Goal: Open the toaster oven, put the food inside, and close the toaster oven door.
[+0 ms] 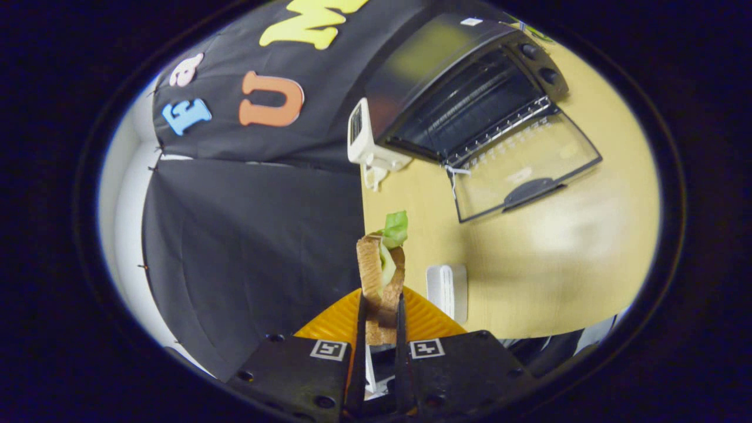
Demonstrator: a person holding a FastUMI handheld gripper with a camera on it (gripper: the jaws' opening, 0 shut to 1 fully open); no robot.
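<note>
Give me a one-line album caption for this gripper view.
Hand-held gripper shut on a sandwich above an orange plate, toaster oven door open beyond.

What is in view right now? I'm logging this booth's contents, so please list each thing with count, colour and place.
sandwich: one, toasted brown with green lettuce, clamped between the fingers
plate: one, orange, ribbed, under the sandwich
toaster oven: one, black, beyond the fingers on the table, glass door open and lying flat
white box: one, beside the oven at the table's edge
white ribbed block: one, on the table next to the plate
table: one, pale wood
gripper: one, both fingers pressing the sandwich
</note>
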